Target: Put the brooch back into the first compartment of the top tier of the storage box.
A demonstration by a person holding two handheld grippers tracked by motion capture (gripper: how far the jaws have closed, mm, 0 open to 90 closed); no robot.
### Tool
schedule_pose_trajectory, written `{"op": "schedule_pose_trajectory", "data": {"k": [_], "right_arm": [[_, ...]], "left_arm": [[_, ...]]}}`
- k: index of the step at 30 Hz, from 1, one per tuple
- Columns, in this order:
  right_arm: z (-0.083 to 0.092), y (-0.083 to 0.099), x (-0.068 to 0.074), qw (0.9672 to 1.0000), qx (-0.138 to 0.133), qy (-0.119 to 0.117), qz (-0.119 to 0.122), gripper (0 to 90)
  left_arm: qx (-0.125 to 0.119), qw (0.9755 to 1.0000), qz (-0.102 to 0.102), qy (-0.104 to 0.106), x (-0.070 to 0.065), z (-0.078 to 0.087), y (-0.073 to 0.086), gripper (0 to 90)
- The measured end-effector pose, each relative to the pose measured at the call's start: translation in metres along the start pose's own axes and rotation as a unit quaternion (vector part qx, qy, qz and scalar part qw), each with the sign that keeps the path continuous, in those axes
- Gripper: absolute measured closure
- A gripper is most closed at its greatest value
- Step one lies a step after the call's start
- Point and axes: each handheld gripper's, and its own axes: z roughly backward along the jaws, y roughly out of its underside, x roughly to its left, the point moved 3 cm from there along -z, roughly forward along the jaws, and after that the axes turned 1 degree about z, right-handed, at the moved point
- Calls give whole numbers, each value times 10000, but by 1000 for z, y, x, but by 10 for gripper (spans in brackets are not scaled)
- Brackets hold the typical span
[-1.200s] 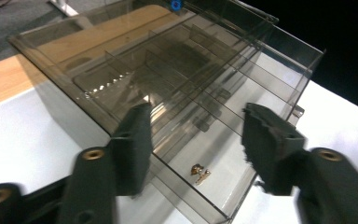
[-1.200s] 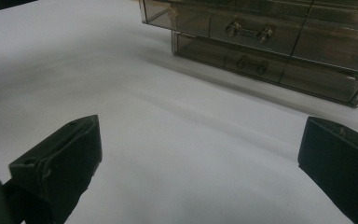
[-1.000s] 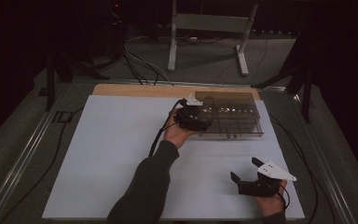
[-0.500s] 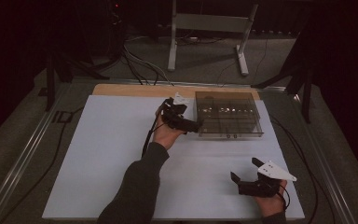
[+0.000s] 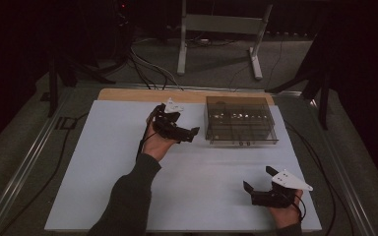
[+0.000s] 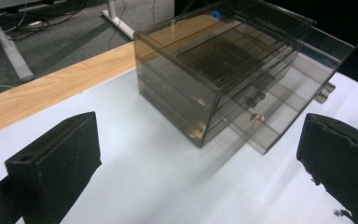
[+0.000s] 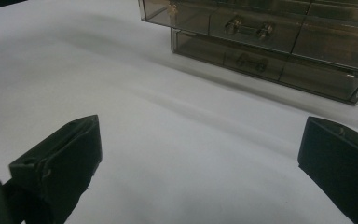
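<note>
1. High view: my left gripper (image 5: 177,129) hangs just off the nine o'clock side of the smoked-plastic drawer organizer (image 5: 240,120), close to it but not touching, jaws spread wide with nothing between them.
2. My right gripper (image 5: 266,189) sits down at five o'clock on the white tabletop (image 5: 103,162), well apart from the organizer, jaws also parted and empty.
3. The organizer itself stands toward one o'clock on the table, just in front of the wooden strip (image 5: 128,94) along the far edge.
4. From the left gripper view I'm looking at the organizer's (image 6: 223,70) side corner, and its lowest drawer (image 6: 279,126) juts out past the stack above it, so it looks partly pulled open.
5. From the right gripper view I face the drawer fronts: the upper drawer handle (image 7: 249,28) and the lower drawer handle (image 7: 244,62) are both free, no jaw on either.
6. My read on progress: early or between steps. One drawer seems partway out and nothing is held; whether anything lies inside the drawers I cannot tell through the tinted walls.
7. What's left, as I judge it: bring a gripper round to a handle and work the drawer.
</note>
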Motion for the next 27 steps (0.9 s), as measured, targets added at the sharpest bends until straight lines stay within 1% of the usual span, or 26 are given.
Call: {"op": "schedule_pose_trajectory", "data": {"k": [2, 6, 10, 12, 15, 18, 21, 22, 23, 27], "right_arm": [[0, 0, 0, 10000, -2, 2, -3, 3], [0, 0, 0, 10000, 1, 1, -1, 3], [0, 0, 1, 10000, 8, 4, 8, 3], [-1, 0, 1, 10000, 14, 3, 1, 3], [-1, 0, 1, 10000, 13, 3, 3, 3], [-1, 0, 1, 10000, 18, -2, 15, 3], [-1, 0, 1, 10000, 22, -3, 12, 3], [-1, 0, 1, 10000, 22, -3, 12, 3], [-1, 0, 1, 10000, 24, -4, 8, 3], [-2, 0, 2, 10000, 28, -8, 8, 3]], "left_arm": [[39, 9999, -61, -75, 3, 6, 4, 2], [27, 9999, -117, -90, 8, 19, 11, 2], [-27, 9998, -93, -146, 14, 34, 18, 2], [-45, 9999, -82, -143, 15, 38, 22, 2], [-17, 9996, -122, -237, 17, 45, 32, 2], [-65, 9998, -11, -212, 21, 53, 41, 2], [-157, 9996, 45, -223, 23, 64, 50, 2], [-157, 9996, 45, -223, 23, 64, 50, 2], [-215, 9994, 93, -239, 25, 70, 55, 2], [-344, 9987, 208, -311, 30, 82, 66, 2]]}}
